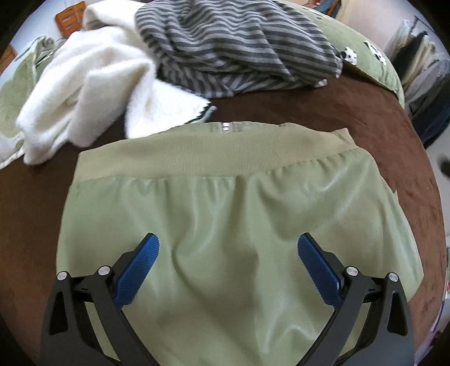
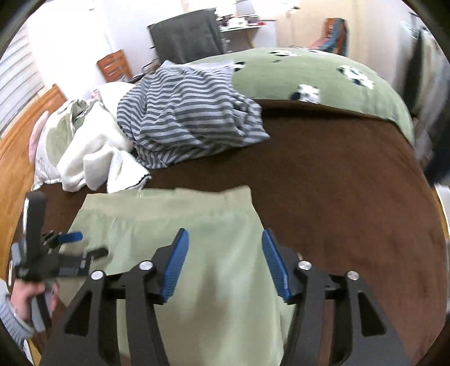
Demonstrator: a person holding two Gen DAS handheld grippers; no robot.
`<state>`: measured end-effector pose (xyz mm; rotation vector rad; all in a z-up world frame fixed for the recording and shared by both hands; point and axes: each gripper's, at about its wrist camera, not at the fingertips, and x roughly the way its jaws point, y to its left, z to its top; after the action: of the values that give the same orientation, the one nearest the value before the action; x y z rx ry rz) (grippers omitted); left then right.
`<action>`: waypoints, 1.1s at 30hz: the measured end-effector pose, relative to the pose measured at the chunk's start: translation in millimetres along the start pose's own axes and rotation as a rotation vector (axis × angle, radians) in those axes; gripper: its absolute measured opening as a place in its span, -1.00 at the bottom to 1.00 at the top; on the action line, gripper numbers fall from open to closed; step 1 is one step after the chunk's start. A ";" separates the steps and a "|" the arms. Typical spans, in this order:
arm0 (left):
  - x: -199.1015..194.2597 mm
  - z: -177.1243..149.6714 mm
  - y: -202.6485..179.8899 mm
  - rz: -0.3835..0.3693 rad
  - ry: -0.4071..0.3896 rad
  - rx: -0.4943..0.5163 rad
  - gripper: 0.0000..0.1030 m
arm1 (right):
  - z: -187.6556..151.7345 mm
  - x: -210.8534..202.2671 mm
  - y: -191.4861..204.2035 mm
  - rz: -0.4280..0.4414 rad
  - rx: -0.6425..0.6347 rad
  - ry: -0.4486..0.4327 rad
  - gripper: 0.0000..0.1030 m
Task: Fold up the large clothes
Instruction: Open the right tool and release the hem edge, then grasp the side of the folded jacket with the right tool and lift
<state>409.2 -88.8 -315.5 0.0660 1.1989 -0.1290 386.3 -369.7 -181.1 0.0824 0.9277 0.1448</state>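
My bed (image 2: 351, 180) wears a brown cover, with a green panda-print quilt (image 2: 281, 76) bunched at its far end. Beyond it I see a dark chair (image 2: 185, 36) against a pale wall (image 2: 70, 33) (daylight washes it out), a cluttered desk (image 2: 242, 25), and wooden flooring (image 2: 17, 146) to the left.

Left gripper (image 1: 228, 247): jaws wide apart, blue pads (image 1: 140, 270) bare, nothing between them, pointing steeply down. Right gripper (image 2: 224, 250): jaws apart, nothing clamped, angled down. In right wrist view, left gripper (image 2: 84, 244) seen from side at lower left, person's hand (image 2: 33, 298) wrapped round its handle, grey sleeve cuff at wrist.
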 end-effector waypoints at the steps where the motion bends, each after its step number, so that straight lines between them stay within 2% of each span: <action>1: -2.6 -1.0 1.6 0.011 0.000 -0.009 0.88 | -8.6 -6.8 1.1 -0.006 0.017 -0.001 0.21; 2: -5.1 -2.0 4.1 0.026 -0.007 -0.017 0.88 | -23.1 -17.8 0.4 -0.015 0.053 -0.004 0.28; 4: -5.5 -3.7 8.9 0.060 -0.020 -0.031 0.88 | -47.6 -29.7 -1.0 -0.028 0.119 0.006 0.30; 7: 3.9 -8.0 14.3 0.062 -0.008 -0.042 0.88 | -82.3 -34.7 -6.3 -0.028 0.239 0.025 0.30; 12: 48.2 -26.9 11.8 0.056 0.081 0.006 0.88 | -132.7 -30.9 -5.6 -0.027 0.388 0.005 0.42; 16: 55.9 -37.7 14.0 0.040 0.038 0.012 0.90 | -168.3 -17.2 -5.7 -0.008 0.532 -0.021 0.43; 20: 57.9 -41.7 14.1 0.035 0.014 0.014 0.90 | -189.2 -13.0 -4.5 -0.012 0.616 -0.055 0.43; 26: 57.1 -40.3 14.0 0.033 0.023 0.013 0.90 | -211.2 -10.5 -18.9 -0.017 0.745 -0.092 0.52; 29: 58.2 -38.2 14.2 0.034 0.040 0.016 0.90 | -218.0 -4.4 -32.1 0.019 0.822 -0.113 0.57; 33: 58.6 -37.7 13.8 0.033 0.050 0.016 0.90 | -223.9 11.7 -49.6 0.116 0.945 -0.157 0.57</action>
<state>397.1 -74.5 -384.0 0.1034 1.2457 -0.1084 218.1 -414.9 -330.7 1.0083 0.7680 -0.2029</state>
